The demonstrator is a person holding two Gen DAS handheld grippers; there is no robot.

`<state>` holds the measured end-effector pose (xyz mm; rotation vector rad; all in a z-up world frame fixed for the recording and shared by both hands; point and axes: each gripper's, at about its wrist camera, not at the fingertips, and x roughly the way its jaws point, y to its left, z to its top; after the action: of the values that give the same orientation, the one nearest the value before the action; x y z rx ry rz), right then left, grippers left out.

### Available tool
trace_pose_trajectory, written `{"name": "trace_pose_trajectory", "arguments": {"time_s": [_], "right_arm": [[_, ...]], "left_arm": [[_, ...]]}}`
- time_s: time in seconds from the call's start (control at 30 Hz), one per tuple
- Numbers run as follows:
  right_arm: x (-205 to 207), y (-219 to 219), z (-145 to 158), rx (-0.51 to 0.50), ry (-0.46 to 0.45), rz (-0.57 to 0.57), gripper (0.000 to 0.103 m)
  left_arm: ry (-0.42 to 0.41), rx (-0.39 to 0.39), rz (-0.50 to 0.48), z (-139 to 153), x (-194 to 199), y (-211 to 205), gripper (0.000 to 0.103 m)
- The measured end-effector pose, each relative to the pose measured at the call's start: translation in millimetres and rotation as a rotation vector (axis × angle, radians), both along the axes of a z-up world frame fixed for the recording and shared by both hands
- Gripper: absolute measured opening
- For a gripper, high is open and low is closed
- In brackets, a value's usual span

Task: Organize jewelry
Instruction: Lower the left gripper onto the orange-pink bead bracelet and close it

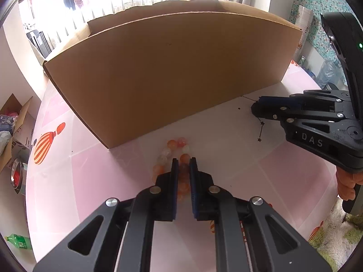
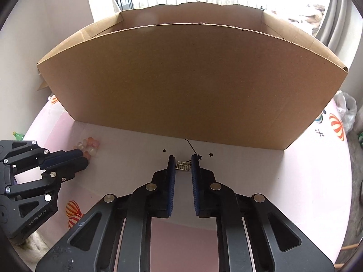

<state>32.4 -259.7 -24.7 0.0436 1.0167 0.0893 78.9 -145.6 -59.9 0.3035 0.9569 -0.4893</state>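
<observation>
Left wrist view: the left gripper (image 1: 183, 162) pinches the orange-and-white bead bracelet (image 1: 174, 149) at frame centre, on the pink table (image 1: 90, 181) below the cardboard box (image 1: 172, 72).

Right wrist view: the right gripper (image 2: 183, 158) pinches a small gold piece (image 2: 183, 165) at centre.

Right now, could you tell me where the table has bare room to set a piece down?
The table is bare right of the right gripper, up to the cardboard box. Another bare strip lies between the two grippers. It is crowded at the left gripper, around the bead bracelet, and at the small gold piece.
</observation>
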Motion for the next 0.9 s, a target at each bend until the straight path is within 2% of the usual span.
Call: {"name": "trace_pose_trajectory", "arguments": {"time_s": [0.2, 0.37, 0.47, 0.7, 0.9], "right_arm": [[-7, -21, 4, 0.075, 0.007, -0.031, 0.011], [-20, -29, 14, 0.076, -0.005, -0.039, 0.011], [-16, -16, 18, 0.080, -0.006, -0.051, 0.011], [-23, -26, 18, 0.107, -0.004, -0.063, 0.011], [-39, -34, 19, 0.139, -0.022, -0.064, 0.011]], "left_arm": [[0.005, -0.002, 0.005, -1, 1, 3, 0.010], [0.013, -0.004, 0.012, -1, 0, 4, 0.010], [0.024, -0.011, 0.013, -1, -1, 5, 0.010], [0.030, -0.002, 0.008, -3, -1, -1, 0.024], [0.050, 0.003, 0.037, -1, 6, -4, 0.025]]}}
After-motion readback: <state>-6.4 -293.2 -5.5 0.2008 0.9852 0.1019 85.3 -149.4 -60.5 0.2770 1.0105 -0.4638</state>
